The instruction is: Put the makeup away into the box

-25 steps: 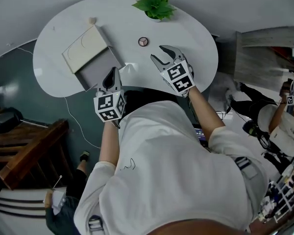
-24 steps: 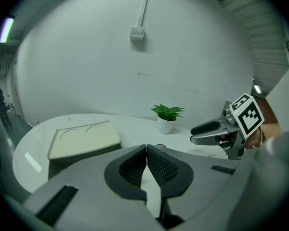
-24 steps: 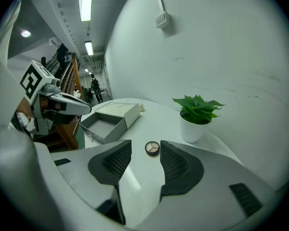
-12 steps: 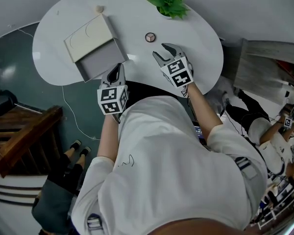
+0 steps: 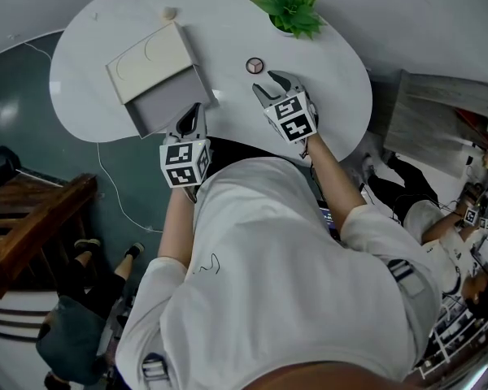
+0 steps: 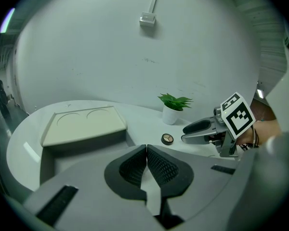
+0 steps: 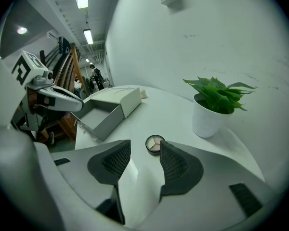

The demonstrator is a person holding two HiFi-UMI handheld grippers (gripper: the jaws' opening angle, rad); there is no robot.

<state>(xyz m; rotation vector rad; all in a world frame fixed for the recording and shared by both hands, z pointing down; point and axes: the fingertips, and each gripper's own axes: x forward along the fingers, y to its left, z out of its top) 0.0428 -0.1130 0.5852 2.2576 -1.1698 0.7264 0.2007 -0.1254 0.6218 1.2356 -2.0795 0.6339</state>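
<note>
The white desk (image 5: 333, 96) carries everything. The box (image 5: 164, 110) sits on its left part, close to the near edge. It is open, with the pale lid (image 5: 146, 59) swung back toward the far side, and the grey inside shows nothing in it as far as can be seen. A plant (image 5: 291, 10) in a white pot stands at the far right edge.

The left gripper (image 5: 197, 108) hangs over the near edge just beside the box's right corner, its jaws pressed together with nothing between them. The right gripper (image 5: 268, 84) points down at the middle of the desk. Its jaws stand apart and are opening, with only bare desk between the pads.

The makeup (image 5: 254, 66), a small round compact, lies flat in the middle of the desk between box and plant. It is just beyond the right gripper's tips, lined up with the gap and untouched. A tiny pale lump (image 5: 170, 12) sits at the far edge behind the lid, too small to tell what it is.

So the task has barely begun: the box is ready, but the grasp, carry and drop are all left
</note>
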